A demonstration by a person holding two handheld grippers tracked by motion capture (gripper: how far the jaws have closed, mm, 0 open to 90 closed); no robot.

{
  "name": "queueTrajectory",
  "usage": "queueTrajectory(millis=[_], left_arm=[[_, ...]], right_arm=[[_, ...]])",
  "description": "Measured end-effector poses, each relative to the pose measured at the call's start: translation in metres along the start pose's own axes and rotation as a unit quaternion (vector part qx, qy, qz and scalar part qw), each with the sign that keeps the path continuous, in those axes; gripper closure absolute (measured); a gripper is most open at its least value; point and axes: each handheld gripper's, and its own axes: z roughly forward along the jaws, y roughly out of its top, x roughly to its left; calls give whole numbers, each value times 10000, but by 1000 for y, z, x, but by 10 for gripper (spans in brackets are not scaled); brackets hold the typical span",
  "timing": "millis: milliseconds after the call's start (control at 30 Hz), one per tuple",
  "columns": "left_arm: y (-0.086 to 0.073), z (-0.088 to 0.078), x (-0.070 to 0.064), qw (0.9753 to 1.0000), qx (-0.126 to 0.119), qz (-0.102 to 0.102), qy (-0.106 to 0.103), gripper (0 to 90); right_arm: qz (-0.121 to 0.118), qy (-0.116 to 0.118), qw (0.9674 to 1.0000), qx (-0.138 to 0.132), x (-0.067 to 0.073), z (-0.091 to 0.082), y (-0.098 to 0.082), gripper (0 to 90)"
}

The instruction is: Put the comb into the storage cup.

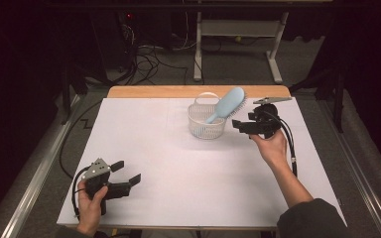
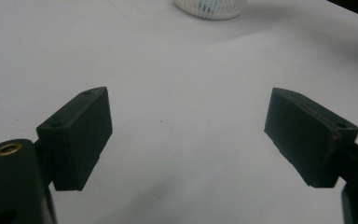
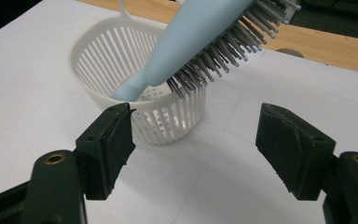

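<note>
A light blue hairbrush (image 1: pixel 228 104) leans in a small white slotted basket (image 1: pixel 204 126), handle down inside, bristled head sticking out over the right rim. In the right gripper view the hairbrush (image 3: pixel 200 32) slants across the basket (image 3: pixel 98 60), bristles facing down. My right gripper (image 1: pixel 239 126) hovers just right of the basket, jaws open and empty, pointing left at it. The right gripper (image 3: pixel 193 140) has the basket's wall between and beyond its jaws, apart from them. My left gripper (image 1: pixel 127 172) rests at the table's front left, open and empty. The left gripper (image 2: pixel 189 135) faces bare white surface.
The white board (image 1: pixel 168 183) covers the table, with a wooden strip (image 1: pixel 144 91) along the far edge. Beyond it stand a table frame (image 1: pixel 238 29) and cables (image 1: pixel 149 59) on the floor. The basket's base (image 2: pixel 209 8) peeks at the top of the left gripper view.
</note>
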Motion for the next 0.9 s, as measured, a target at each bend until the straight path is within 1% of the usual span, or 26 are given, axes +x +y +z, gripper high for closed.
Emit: queueTrajectory(millis=[133,233,400,733,900], left_arm=[[0,1,0,10000,17,8,27,160],[0,1,0,10000,34,33,47,160],[0,0,1,10000,7,10,-3,160],[0,-1,2,10000,-42,-1,-34,160],[1,0,2,10000,-15,20,-48,160]], right_arm=[[10,1,10000,-53,-2,-5,0,284],[22,25,9999,-154,-3,-9,-2,285],[44,13,9998,-200,-4,-13,-3,284],[-18,38,9992,-393,0,-25,-4,272],[-40,37,9989,-475,1,-32,-5,260]])
